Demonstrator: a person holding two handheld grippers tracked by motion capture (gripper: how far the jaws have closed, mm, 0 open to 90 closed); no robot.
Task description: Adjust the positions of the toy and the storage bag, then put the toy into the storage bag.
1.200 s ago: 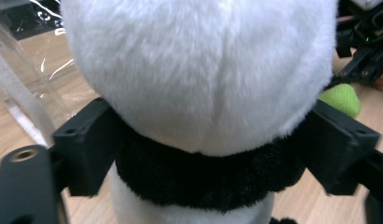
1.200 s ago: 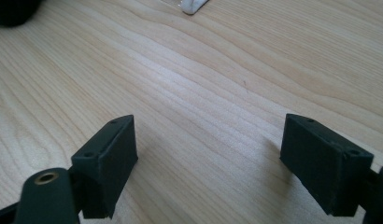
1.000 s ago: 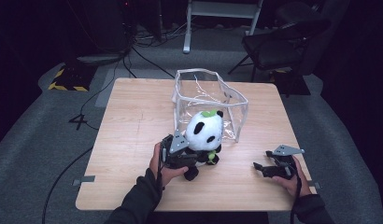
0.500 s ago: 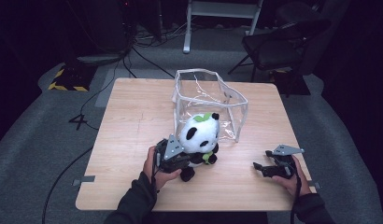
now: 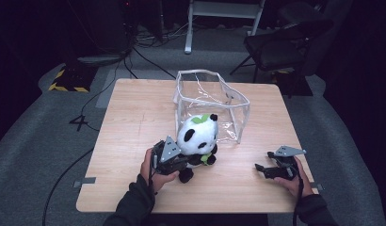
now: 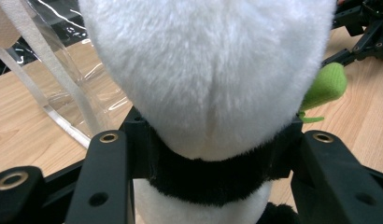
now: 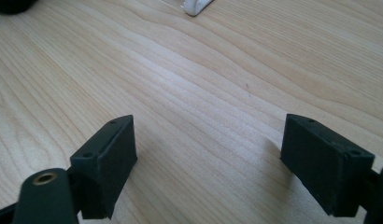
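At table (image 5: pixel 134 117) front, ~7 o'clock of centre: L gripper (image 5: pixel 178 160) clamped on plush panda (image 5: pixel 197 137), jaws just finished closing in, panda between them. Grip sits on black neck/shoulder band, seen close in L gripper view (image 6: pixel 213 179), white head fur bulging above jaws, one black jaw each side. Panda upright, slightly tilted, green leaf patch on top of head (image 5: pixel 199 120), small green bit (image 6: pixel 326 86) at its far side. Black foot (image 5: pixel 185 175) touching tabletop near L hand (image 5: pixel 151 169). Grey 3-cornered plate (image 5: pixel 171 149) on top of L gripper.

Clear plastic bag (image 5: pixel 214 101) w/ white trim at ~12 o'clock of panda, standing open-topped, just behind it, front wall close to panda's back; touching or not, can't tell. Bag corner also in L gripper view (image 6: pixel 54 88).

R gripper (image 5: pixel 258 168) at ~4 o'clock of table centre, well apart from panda, resting low on wood, held by R hand (image 5: pixel 292 176). Jaws spread wide, nothing between, bare wood grain in gap per R gripper view (image 7: pixel 208 158). Pointing toward panda side. White bag edge (image 7: pixel 196 6) at top of that view.
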